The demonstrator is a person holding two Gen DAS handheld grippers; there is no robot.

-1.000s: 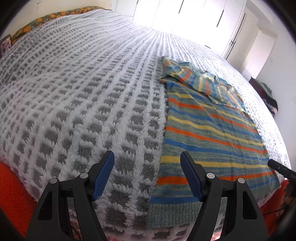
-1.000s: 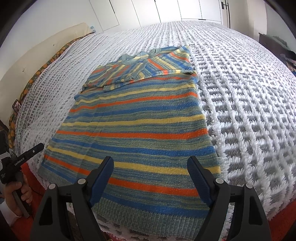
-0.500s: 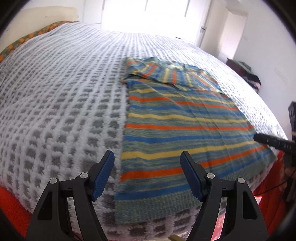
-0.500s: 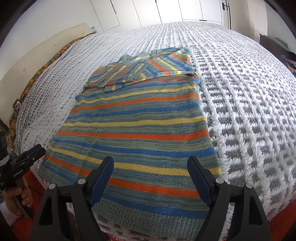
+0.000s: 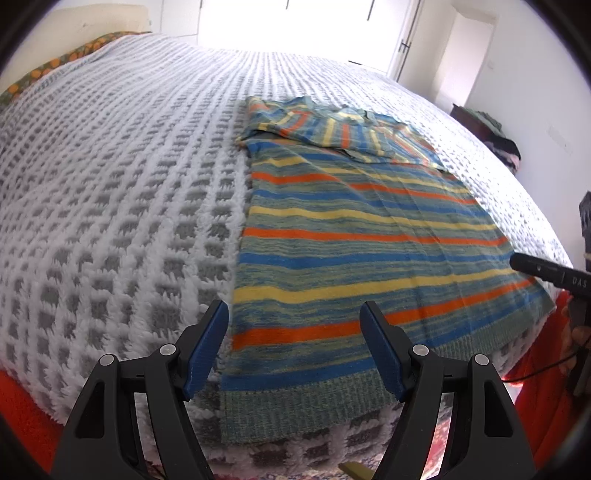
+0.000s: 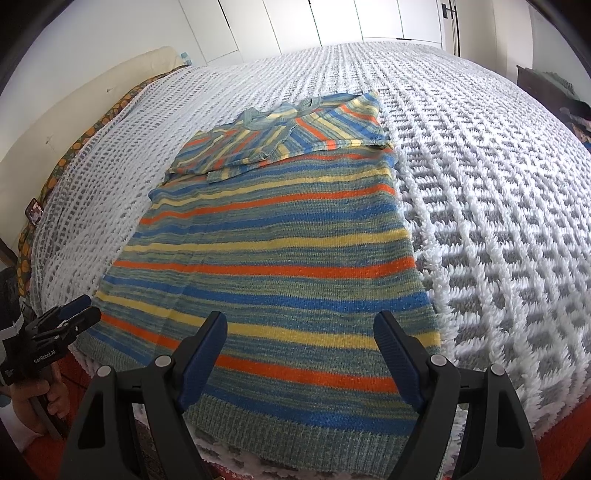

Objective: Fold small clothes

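A striped knitted sweater (image 6: 273, 258) is lying flat on the bed (image 6: 498, 229), its ribbed hem (image 6: 295, 424) resting along the bed's near edge and its neckline being pointed toward the far side, where white closet doors (image 6: 332, 22) are seen. Its long axis is therefore running from the near edge straight away from both claws, with the sleeves (image 5: 332, 129) already being laid across the chest at the far end.

The left claw (image 5: 295, 350) is being held apart, nothing between its pads, hovering above the hem's left corner, so that the garment's left edge is lying just between its fingers. The right claw (image 6: 303, 362) is likewise being held apart and empty, poised over the hem nearer the right corner. Each hand is thus being kept closest to its own side's corner.

The coming move is judged to be a grasp of the two hem corners, the hem then being carried along the long axis toward the neckline.
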